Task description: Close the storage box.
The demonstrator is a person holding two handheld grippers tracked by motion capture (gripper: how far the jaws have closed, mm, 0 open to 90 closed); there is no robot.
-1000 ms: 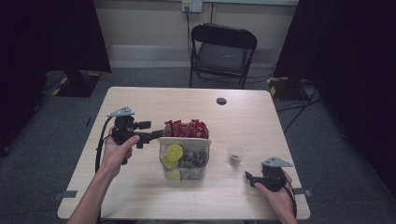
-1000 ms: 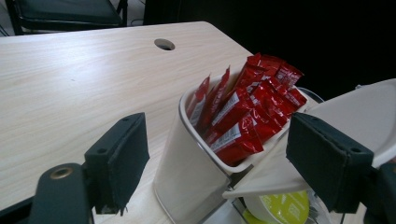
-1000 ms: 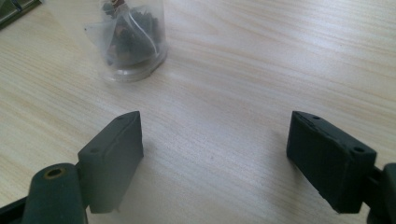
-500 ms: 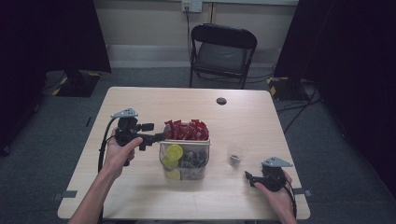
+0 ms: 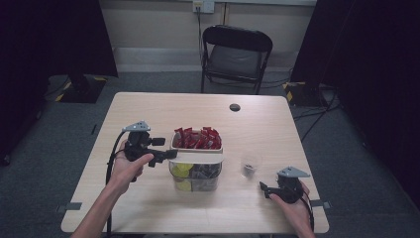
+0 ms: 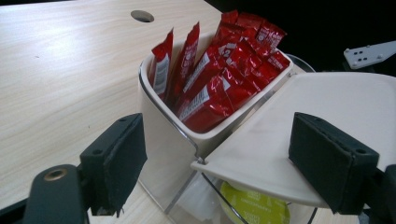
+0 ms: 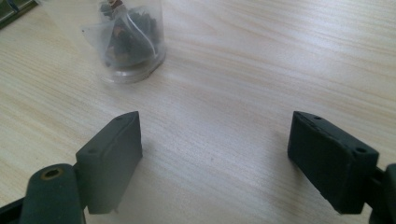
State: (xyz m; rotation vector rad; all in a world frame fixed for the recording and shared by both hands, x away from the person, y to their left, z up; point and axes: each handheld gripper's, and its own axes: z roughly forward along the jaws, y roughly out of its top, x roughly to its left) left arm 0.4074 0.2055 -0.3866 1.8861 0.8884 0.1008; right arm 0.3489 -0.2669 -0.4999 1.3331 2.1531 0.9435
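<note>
A white bin [image 5: 196,147] packed with red sachets [image 5: 197,138] sits on top of a clear organizer [image 5: 195,174] that holds yellow pods [image 5: 183,168] and dark pods. My left gripper [image 5: 166,148] is open at the bin's left side. In the left gripper view it [image 6: 215,163] straddles the near corner of the bin [image 6: 168,140], beside a flat white shelf [image 6: 327,116]; the sachets [image 6: 219,70] stand upright. My right gripper [image 5: 265,190] rests open near the table's front right. In its own view the gripper [image 7: 215,158] holds nothing, and a small clear cup [image 7: 133,42] with dark contents stands ahead.
The small clear cup [image 5: 250,166] stands between the organizer and my right gripper. A dark round cable hole [image 5: 235,107] is in the tabletop [image 5: 148,109] at the back. A black folding chair [image 5: 236,54] stands beyond the far edge.
My left gripper has moved a little to the right and closer to the white bin. The right gripper has stayed where it was.
</note>
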